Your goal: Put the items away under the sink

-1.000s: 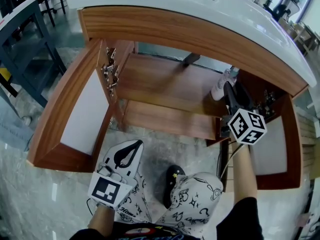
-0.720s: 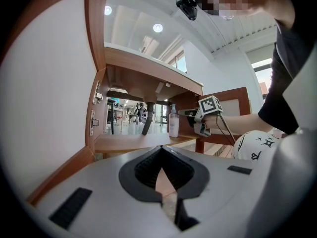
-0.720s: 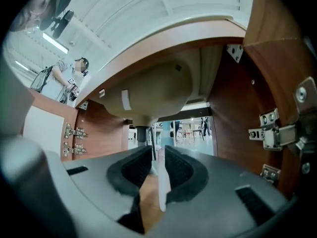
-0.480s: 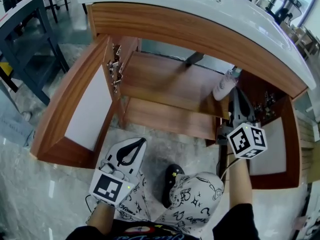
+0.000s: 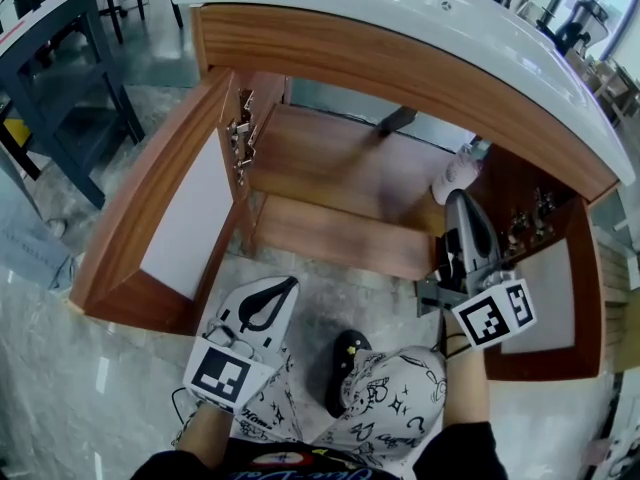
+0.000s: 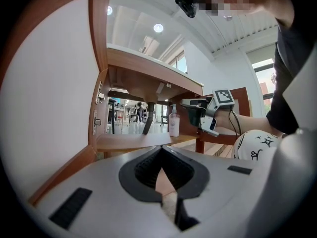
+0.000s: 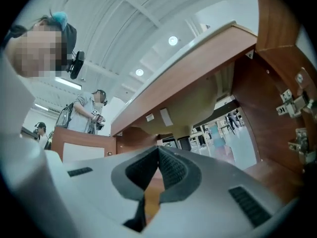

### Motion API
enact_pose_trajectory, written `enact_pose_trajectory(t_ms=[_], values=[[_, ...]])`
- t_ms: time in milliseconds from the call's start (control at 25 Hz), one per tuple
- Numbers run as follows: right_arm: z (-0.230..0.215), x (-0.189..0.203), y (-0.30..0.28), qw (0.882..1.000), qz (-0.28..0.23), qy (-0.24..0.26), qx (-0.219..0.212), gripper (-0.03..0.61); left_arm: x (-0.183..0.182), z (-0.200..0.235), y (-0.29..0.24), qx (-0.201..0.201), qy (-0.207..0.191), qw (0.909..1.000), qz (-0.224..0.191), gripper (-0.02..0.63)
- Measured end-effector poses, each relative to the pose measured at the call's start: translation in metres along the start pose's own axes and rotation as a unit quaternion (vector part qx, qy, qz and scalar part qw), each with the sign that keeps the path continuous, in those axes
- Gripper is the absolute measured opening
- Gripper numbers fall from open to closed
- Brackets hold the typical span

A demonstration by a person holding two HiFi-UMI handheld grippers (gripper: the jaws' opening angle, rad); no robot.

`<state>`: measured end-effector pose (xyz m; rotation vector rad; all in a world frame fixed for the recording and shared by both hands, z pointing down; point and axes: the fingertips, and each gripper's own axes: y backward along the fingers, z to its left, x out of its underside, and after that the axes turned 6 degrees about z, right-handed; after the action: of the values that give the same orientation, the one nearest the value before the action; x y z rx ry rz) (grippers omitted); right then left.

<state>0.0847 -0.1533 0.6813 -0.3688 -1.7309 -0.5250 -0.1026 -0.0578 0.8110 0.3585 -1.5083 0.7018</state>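
A white pump bottle [image 5: 455, 176] stands upright at the right end of the wooden cabinet floor [image 5: 340, 163] under the sink; the left gripper view shows this bottle [image 6: 174, 123] too. My right gripper [image 5: 463, 200] hovers just in front of it, apart from it. Its jaws have just been closing with nothing between them and now stand shut and empty [image 7: 157, 155]. My left gripper [image 5: 270, 290] rests low by my knee, outside the cabinet, shut and empty [image 6: 161, 160]. From there the right gripper [image 6: 195, 114] shows beside the bottle.
Both cabinet doors are swung open, left door [image 5: 170, 218] and right door [image 5: 545, 303]. A dark drain pipe [image 5: 395, 120] comes down at the back. The white countertop [image 5: 420, 13] overhangs the opening. My knees [image 5: 390, 388] and shoe [image 5: 345, 358] are below. Dark chairs [image 5: 50, 68] stand left.
The right gripper has drawn back from the bottle toward me and its jaws have gone from open to shut. The bottle stays on the cabinet floor. The left gripper has not moved.
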Motion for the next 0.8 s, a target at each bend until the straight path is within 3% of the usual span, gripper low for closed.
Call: enact_pose_trajectory(t_ms=[200,480,800], values=[[0.015,0.025,-0.002,0.998,0.024,-0.058,-0.019,0.008,0.001,0.011,0.003,-0.019,0.01,0.9998,-0.004,0.008],[0.037,0.036,-0.013,0.997,0.046,-0.031,-0.046,0.008,0.006,0.01,0.001,-0.02,-0.004,0.9998,0.001,0.008],[0.036,0.043,-0.012,0.997,0.059,-0.027,-0.046,0.008,0.019,0.005,-0.004,-0.011,0.011,0.9998,0.015,0.008]])
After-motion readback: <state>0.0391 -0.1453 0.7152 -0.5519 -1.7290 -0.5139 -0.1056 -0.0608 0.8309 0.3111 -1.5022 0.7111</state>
